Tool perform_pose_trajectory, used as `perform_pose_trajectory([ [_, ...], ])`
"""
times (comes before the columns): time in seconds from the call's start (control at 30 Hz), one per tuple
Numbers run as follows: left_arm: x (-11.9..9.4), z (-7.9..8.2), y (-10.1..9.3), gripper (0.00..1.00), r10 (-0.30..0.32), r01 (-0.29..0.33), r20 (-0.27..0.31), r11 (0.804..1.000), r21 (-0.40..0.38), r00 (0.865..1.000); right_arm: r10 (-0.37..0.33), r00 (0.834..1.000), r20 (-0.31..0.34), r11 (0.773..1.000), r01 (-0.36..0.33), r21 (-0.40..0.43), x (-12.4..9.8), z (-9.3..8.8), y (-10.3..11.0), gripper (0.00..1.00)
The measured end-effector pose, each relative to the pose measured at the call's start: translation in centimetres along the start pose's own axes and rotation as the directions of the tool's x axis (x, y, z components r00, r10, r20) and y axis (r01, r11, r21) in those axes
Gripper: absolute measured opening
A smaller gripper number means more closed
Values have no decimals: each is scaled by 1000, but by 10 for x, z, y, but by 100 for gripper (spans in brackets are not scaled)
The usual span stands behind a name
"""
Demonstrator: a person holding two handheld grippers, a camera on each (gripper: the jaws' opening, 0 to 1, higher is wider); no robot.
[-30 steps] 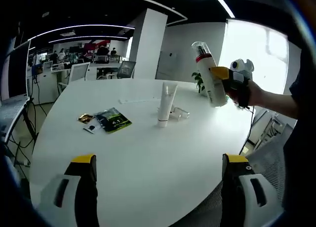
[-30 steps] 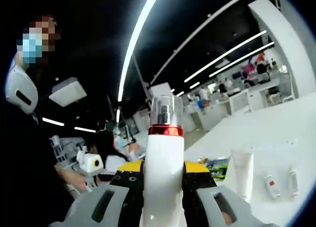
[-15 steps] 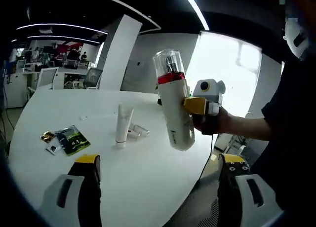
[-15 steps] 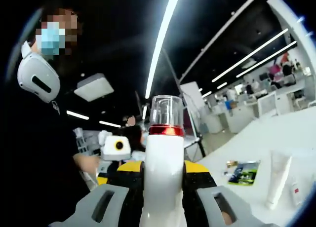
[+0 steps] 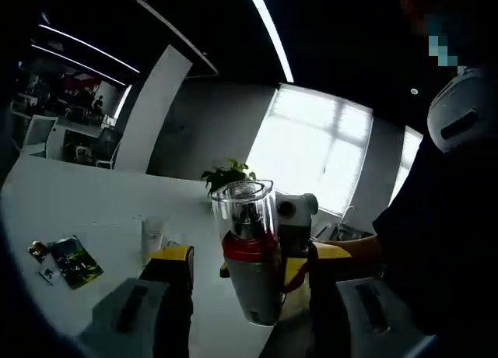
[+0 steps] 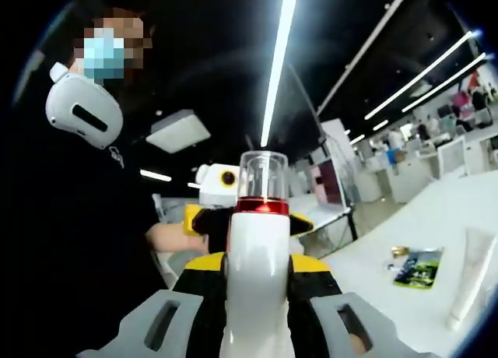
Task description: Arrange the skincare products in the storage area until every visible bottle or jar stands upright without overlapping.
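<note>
A white pump bottle (image 6: 257,296) with a red band and clear cap stands upright in the air, and my right gripper (image 6: 257,268) is shut on its body. In the left gripper view the same bottle (image 5: 250,284) hangs between the jaws of my left gripper (image 5: 253,253). Those jaws stand apart on either side of it, with a gap showing on each side. The left gripper's yellow-tipped fingers (image 6: 194,215) flank the cap in the right gripper view. A white tube (image 5: 153,235) stands upright on the white table (image 5: 78,210); it is also the tube (image 6: 475,276) at the right edge.
A green sachet (image 5: 70,258) and small packets lie flat on the table's left part, the sachet (image 6: 420,266) again near the tube. A potted plant (image 5: 226,175) sits at the table's far edge. The person's dark-sleeved body stands close behind both grippers.
Both hands have come together off the table's edge. The bottle now sits between the left gripper's jaws, which have narrowed. The right gripper keeps its hold.
</note>
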State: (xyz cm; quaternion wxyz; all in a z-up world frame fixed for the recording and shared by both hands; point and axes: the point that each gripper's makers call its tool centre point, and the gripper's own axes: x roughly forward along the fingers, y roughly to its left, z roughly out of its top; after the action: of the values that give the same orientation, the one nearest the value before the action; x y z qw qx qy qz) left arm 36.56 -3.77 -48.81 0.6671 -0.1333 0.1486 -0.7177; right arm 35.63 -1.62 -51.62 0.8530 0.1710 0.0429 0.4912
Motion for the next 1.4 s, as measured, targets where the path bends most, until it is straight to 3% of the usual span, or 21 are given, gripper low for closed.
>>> perform_pose_trajectory([
  [0.43,6,-4,-7,30,-15,19,-49,996,91,999,63,997,-48,997,-65,-37,6,-2,10,21],
  [0.77,9,-6,-8,27,0,15,-105,990,142,994,63,995,-84,996,-68,-58,7,-6,9,21],
  [0.87,11,-13,-8,27,22,12,-189,984,175,982,44,990,-135,995,-55,-81,8,-13,8,22],
  [0.93,14,-16,-10,26,23,32,-225,970,239,974,24,983,-184,994,-44,-103,9,-20,6,22],
  [1.03,17,-26,-12,26,44,62,-317,947,314,947,-2,976,-220,993,-24,-114,10,-25,4,23],
  [1.4,25,-34,-18,26,7,121,-377,941,315,926,-89,961,-261,983,42,-179,3,-30,1,23],
])
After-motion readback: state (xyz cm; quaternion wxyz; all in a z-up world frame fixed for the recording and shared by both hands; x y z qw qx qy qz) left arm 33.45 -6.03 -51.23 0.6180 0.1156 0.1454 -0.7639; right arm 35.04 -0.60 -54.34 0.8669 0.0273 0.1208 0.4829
